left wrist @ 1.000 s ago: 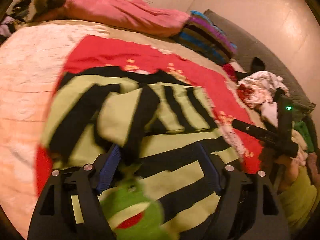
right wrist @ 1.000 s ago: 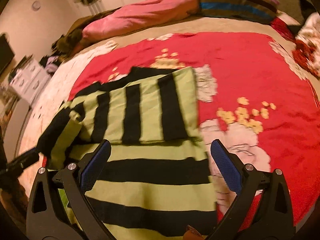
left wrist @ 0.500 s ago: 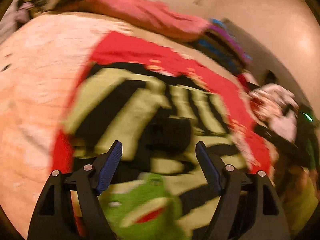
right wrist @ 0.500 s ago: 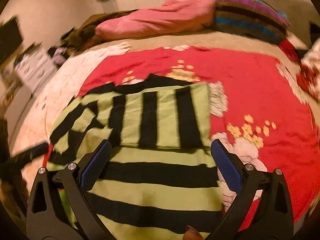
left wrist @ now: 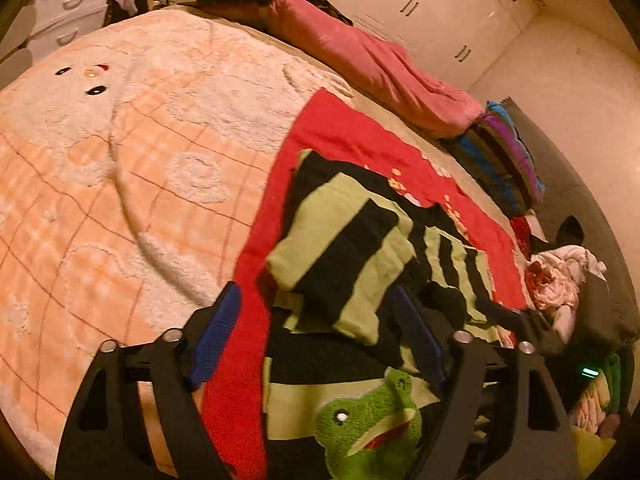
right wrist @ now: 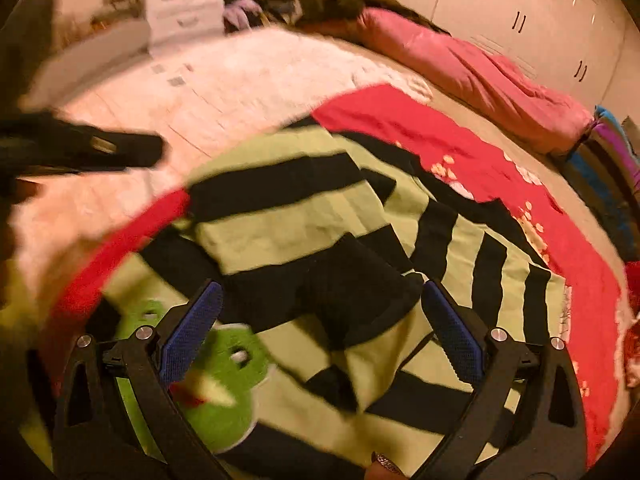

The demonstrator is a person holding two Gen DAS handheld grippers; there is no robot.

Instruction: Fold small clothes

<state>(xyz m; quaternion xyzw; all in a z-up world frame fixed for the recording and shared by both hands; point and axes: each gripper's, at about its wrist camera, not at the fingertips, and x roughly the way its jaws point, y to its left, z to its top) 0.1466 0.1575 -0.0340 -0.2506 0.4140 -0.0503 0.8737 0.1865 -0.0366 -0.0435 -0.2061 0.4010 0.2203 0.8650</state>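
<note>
Garment: a green-and-black striped sweater (left wrist: pixel 352 264) lies part-folded on a red blanket (left wrist: pixel 344 132), one sleeve doubled over the body so its stripes run across those beneath. In the right wrist view the same sweater (right wrist: pixel 320 216) fills the middle of the picture, much of it blurred.
Frog patch: a green frog face (left wrist: pixel 372 428) with a red mouth sits on the near end of the sweater, just beyond the left tool's jaws.
Left gripper (left wrist: pixel 316 340): jaws opening, spread wide, blue pads (left wrist: pixel 218 336) clear of the cloth; the folded sleeve lies beyond and between them, unpinched.
Right gripper (right wrist: pixel 320 332): jaws spread wide over a dark fold of the sweater, pads not pressing on it; nothing is held.
Other tool in view: in the right wrist view the left gripper shows as a dark blurred shape at the left edge, over the pale blanket.
Bed: a peach and white fleece blanket (left wrist: pixel 120 168) lies left of the red one, the two touching edge to edge.
Far side: a pink duvet (left wrist: pixel 372 68) and a striped pillow (left wrist: pixel 508 156) lie along the far edge.
Pile: a heap of light clothes (left wrist: pixel 560 280) sits at the right, apart from the sweater.
Room: white wardrobe doors (left wrist: pixel 432 8) stand behind the bed, a white chest of drawers (right wrist: pixel 184 4) at the far left.
</note>
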